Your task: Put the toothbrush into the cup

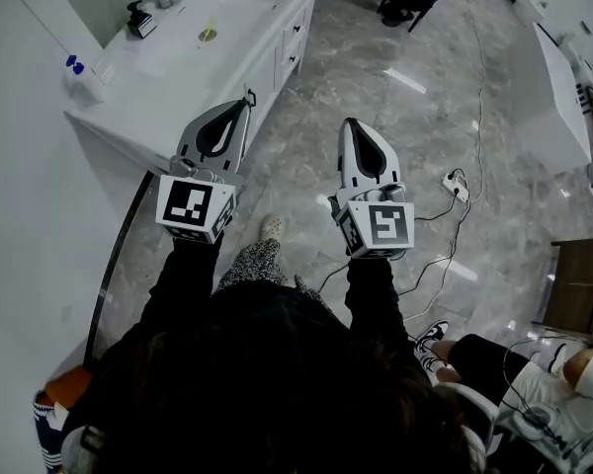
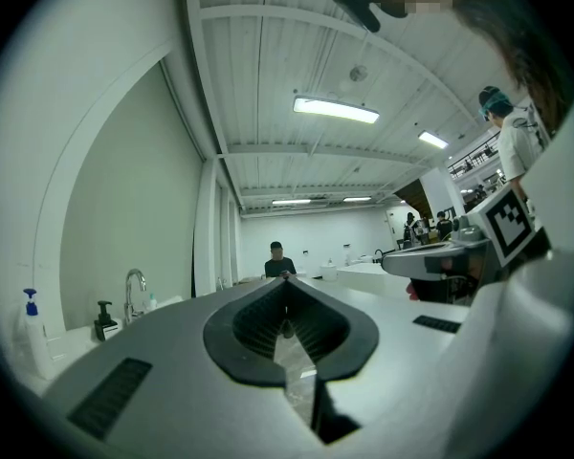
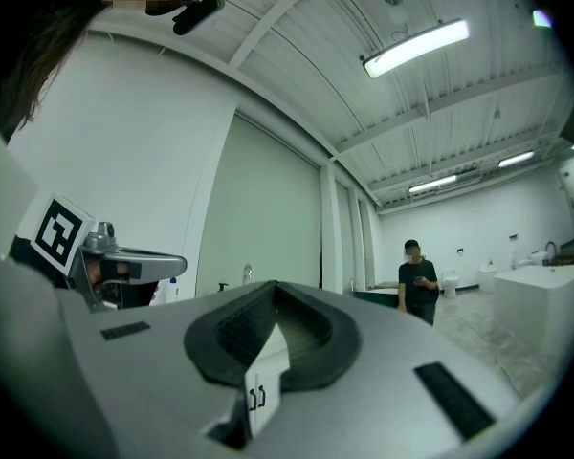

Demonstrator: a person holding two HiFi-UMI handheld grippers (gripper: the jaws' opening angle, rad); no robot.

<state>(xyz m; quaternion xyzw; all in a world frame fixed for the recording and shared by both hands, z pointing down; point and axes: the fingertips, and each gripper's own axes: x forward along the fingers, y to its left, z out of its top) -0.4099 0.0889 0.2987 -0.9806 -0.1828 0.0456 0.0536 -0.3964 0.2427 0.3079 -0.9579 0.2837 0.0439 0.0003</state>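
Observation:
Both grippers are held level in front of me over the floor, beside a white vanity counter [image 1: 148, 92]. My left gripper [image 1: 246, 101] is shut and holds nothing, its tip near the counter's front edge; in its own view its jaws [image 2: 287, 281] meet. My right gripper [image 1: 351, 124] is also shut and holds nothing, as its own view [image 3: 272, 287] shows. On the counter are a sink basin [image 1: 203, 13], a faucet [image 2: 132, 293], a black soap dispenser [image 1: 138, 18] and a blue-capped bottle [image 1: 79, 75]. I can make out no toothbrush or cup.
A power strip [image 1: 457, 184] and cables lie on the marble floor to the right. A white island [image 1: 558, 87] and a wooden cabinet [image 1: 578, 284] stand at the right. A seated person [image 1: 514, 378] is at lower right; another person [image 3: 419, 280] stands far off.

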